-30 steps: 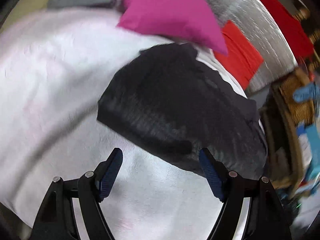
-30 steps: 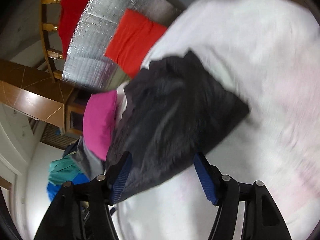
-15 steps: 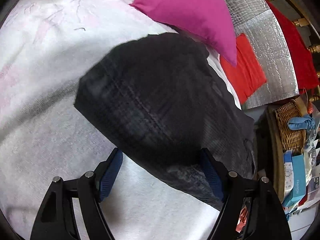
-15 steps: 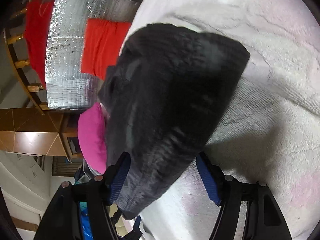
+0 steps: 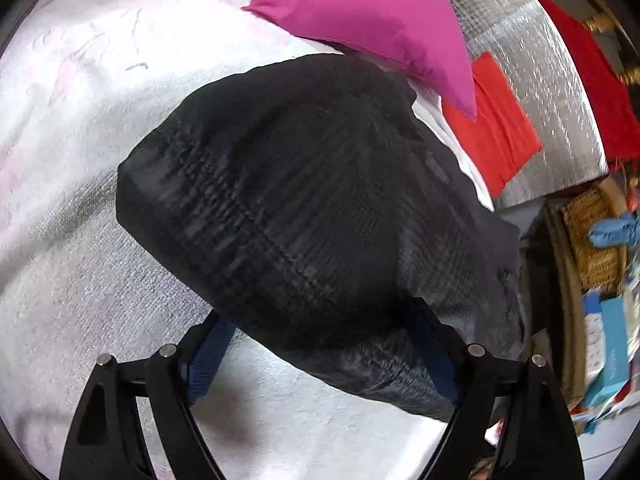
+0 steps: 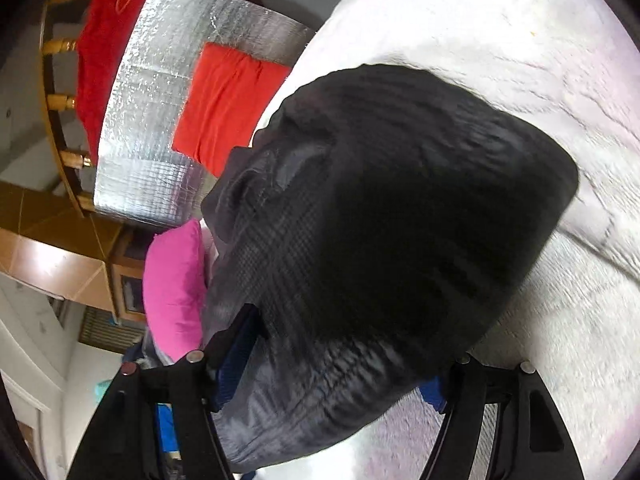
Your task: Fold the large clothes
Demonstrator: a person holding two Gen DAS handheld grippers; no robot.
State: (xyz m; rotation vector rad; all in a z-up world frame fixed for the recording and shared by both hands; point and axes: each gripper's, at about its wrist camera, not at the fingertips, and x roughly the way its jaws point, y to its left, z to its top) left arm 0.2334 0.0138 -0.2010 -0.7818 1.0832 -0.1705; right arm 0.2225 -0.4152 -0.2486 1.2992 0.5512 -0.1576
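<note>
A folded black garment [image 5: 320, 184] lies on the white bed cover [image 5: 80, 160]. In the left wrist view its near edge reaches between my blue-padded fingers and hides their tips. My left gripper [image 5: 320, 320] has its jaws wide and still opening, with the pads not pressing the cloth. In the right wrist view the same black garment [image 6: 380, 200] bulges between the fingers of my right gripper [image 6: 348, 344]. Its jaws stand wide apart around the cloth's corner, and no squeeze shows. The cover [image 6: 520, 40] spreads out beyond the garment.
A pink pillow [image 5: 372, 16] lies just behind the garment. Past the bed's edge are a red cloth [image 5: 496, 128] on a silver foil mat [image 5: 532, 60], a wicker basket [image 5: 592, 240] and boxes. A wooden rail draped in red [image 6: 100, 60] stands further off.
Both grippers have come down and closer to the black garment. Its near edge, earlier ahead of the fingertips, now lies between the fingers and covers the tips.
</note>
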